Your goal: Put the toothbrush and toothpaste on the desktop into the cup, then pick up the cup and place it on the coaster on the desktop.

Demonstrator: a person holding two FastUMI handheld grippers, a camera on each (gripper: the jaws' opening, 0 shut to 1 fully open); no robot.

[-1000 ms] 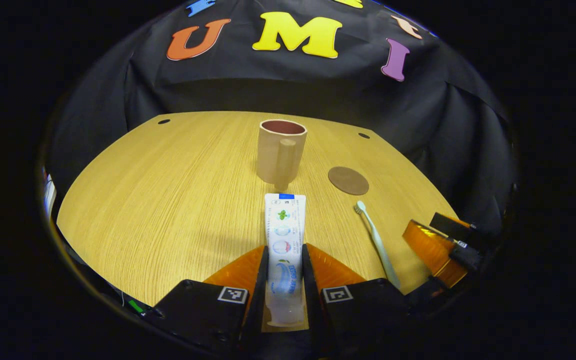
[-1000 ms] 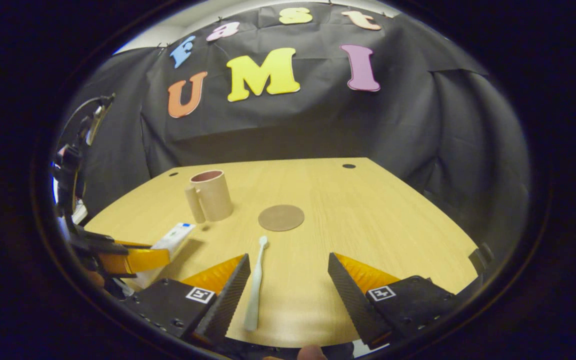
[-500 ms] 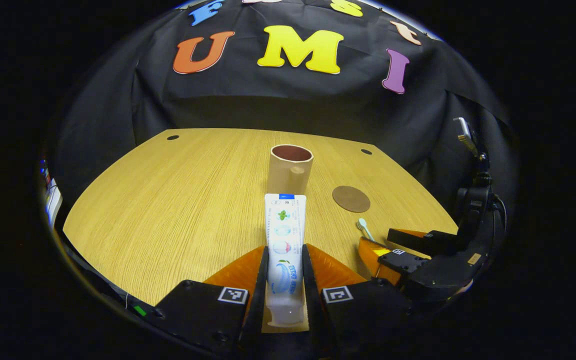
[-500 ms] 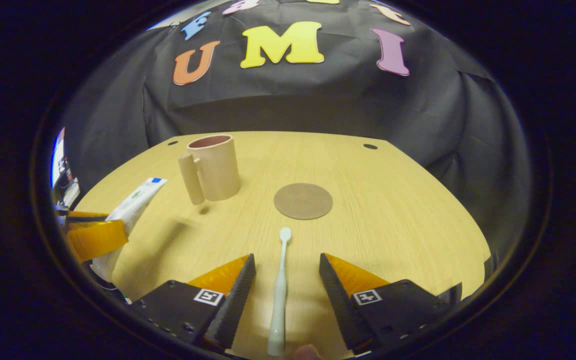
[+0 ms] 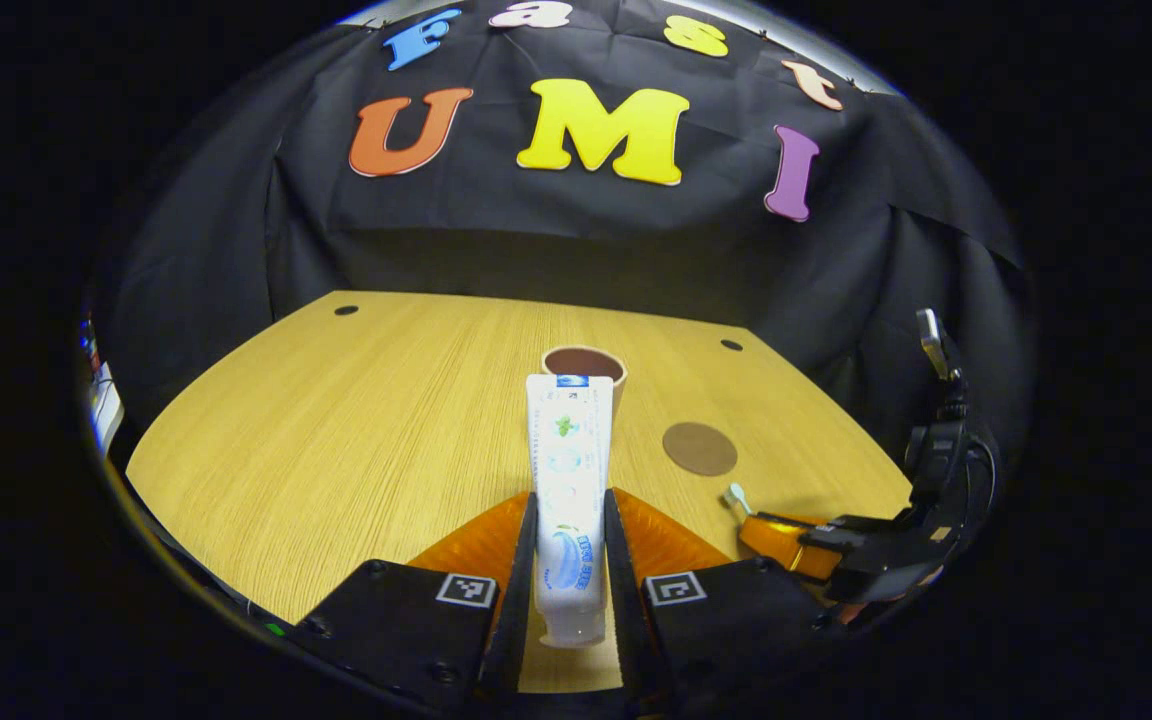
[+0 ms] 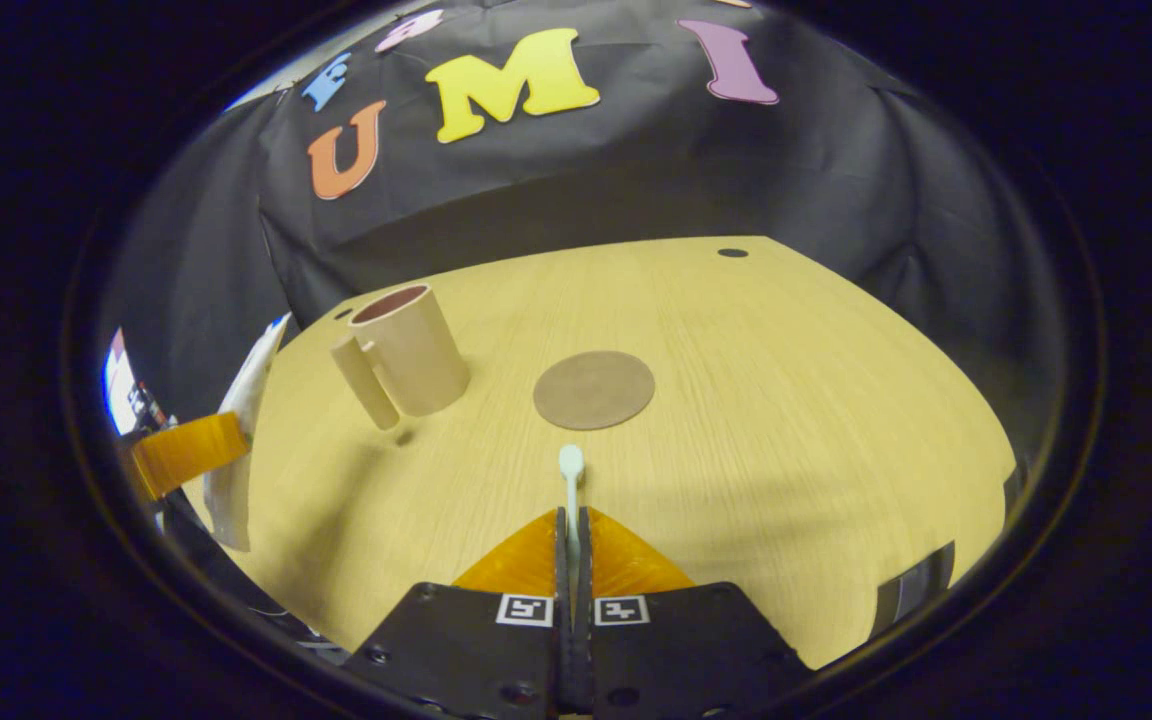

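Left gripper view: left gripper (image 5: 569, 560) clamps the toothpaste (image 5: 567, 480); right gripper (image 6: 572, 545) pinches the toothbrush (image 6: 571, 475).

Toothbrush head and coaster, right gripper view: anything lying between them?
Nothing: bare desktop separates the toothbrush head from the coaster, per the right gripper view.

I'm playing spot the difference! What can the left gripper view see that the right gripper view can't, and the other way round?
Left gripper view: the toothpaste with its printed front, clamped in the left gripper, hiding most of the cup. Right gripper view: the cup's handle, and the toothbrush pinched in the right gripper. Both: cup, toothpaste, toothbrush head, round coaster, wooden desktop.
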